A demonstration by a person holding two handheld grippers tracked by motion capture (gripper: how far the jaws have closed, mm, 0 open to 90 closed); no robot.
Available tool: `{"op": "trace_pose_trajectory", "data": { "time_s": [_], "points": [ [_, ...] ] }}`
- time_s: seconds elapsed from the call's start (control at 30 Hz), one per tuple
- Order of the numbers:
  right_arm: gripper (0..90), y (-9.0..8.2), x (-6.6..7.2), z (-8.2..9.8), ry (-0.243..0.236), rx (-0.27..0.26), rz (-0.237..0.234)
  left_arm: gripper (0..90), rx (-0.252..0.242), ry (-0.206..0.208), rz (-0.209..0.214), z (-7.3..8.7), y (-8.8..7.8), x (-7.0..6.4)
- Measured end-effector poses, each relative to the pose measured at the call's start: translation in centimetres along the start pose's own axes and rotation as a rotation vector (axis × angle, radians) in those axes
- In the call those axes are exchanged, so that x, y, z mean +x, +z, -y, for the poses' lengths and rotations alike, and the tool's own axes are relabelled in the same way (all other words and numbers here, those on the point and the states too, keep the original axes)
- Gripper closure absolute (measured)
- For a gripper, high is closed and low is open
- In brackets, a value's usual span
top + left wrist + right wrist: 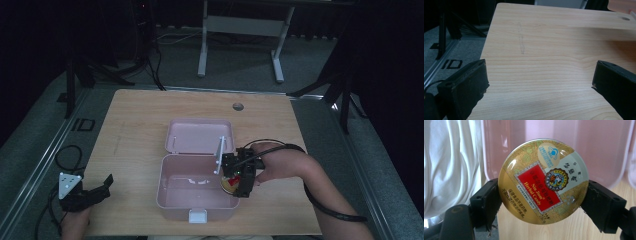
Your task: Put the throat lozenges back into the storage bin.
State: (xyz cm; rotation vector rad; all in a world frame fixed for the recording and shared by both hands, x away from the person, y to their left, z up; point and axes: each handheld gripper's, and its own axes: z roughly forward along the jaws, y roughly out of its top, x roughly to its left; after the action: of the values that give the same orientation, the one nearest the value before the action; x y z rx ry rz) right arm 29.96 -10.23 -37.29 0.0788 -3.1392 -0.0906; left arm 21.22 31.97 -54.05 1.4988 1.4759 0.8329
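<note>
A round gold candy tin [543, 181] with a red label is clamped edge to edge between the black jaws of my right gripper [541, 202]. In the high view that right gripper [239, 179] holds the tin [230, 182] at the right wall of the open pink box [172, 197], just over its inside. The box's lid [200, 136] lies folded back behind it. My left gripper [100, 190] rests at the table's front left corner, its jaws wide apart. In the left gripper view the left gripper [540, 82] has only bare wood between its fingers [466, 87].
The wooden table [135, 125] has a cable hole [238, 106] near its far edge. A white clasp [197, 216] sticks out from the box's front wall. Dark stands and a white desk frame [240, 30] stand on the floor beyond. A white cloth [451, 162] hangs at the left of the right gripper view.
</note>
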Motion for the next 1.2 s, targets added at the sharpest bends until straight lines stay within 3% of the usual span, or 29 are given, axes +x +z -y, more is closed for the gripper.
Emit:
{"op": "trace_pose_trajectory", "data": {
  "time_s": [0.2, 0.6, 1.2],
  "points": [
    [20.0, 0.6, 0.0, -1.1, -0.031, -0.019, -0.009, 0.7, 0.001, 0.000, 0.004, 0.0, 0.0, 0.0],
    [20.0, 3.6, -1.0, -1.7, -0.013, 0.017, -0.039, 0.7, 0.001, 0.003, 0.006, 0.0, 0.0, 0.0],
    [20.1, 7.7, -1.2, -3.0, -0.060, 0.065, -0.077, 0.7, 0.002, 0.004, 0.012, 0.0, 0.0, 0.0]
  ]
}}
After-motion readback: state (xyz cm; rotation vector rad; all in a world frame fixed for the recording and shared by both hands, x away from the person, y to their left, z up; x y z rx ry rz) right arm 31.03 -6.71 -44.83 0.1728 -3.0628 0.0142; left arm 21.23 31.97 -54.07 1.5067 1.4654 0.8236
